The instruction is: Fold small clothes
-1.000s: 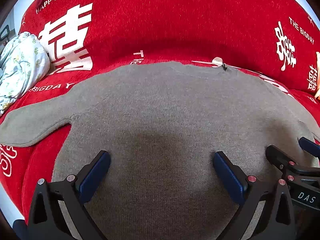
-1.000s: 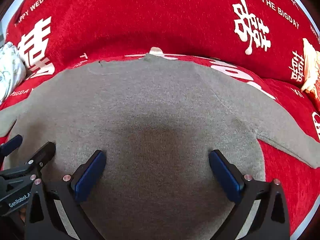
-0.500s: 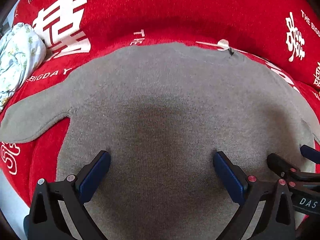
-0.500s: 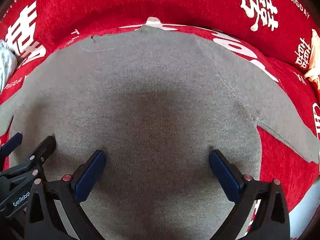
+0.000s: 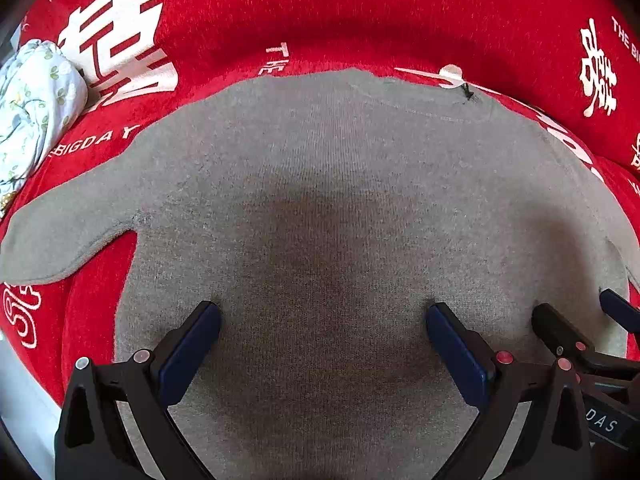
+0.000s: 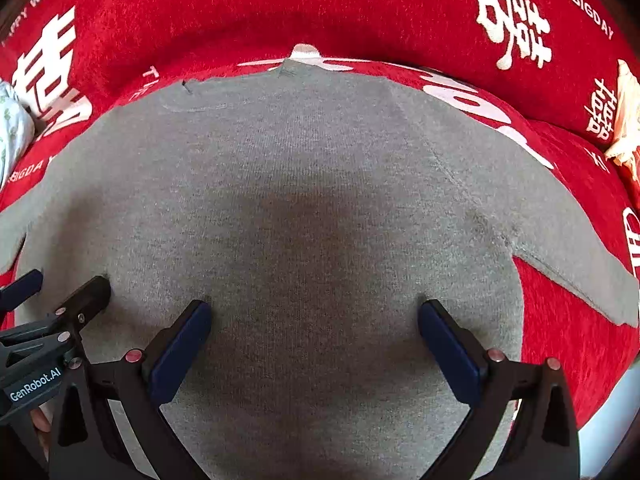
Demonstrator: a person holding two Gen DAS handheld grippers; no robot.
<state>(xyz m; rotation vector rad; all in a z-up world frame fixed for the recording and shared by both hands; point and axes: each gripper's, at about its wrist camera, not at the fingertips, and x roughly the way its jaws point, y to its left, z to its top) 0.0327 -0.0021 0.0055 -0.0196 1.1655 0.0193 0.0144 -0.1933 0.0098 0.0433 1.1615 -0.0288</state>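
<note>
Hovering low over a grey sweater [image 5: 320, 208], the left gripper [image 5: 322, 320] has its two blue-padded fingers [image 5: 188, 352] spread wide, with nothing between them but knit fabric below. The right gripper [image 6: 314, 316] is spread wide in the same way over the same sweater [image 6: 304, 200], just beside the left one; each shows at the edge of the other's view. Whether the fingertips touch the fabric cannot be told.

The sweater lies flat on a red cover [image 5: 360, 12] printed with white characters and English words. Its neckline points away from the grippers and its sleeves stretch out to either side. At the far left sits a bundle of pale floral cloth [image 5: 32, 108]. At the far right edge of the right view is a cream object [image 6: 624, 120], too cropped to identify.
</note>
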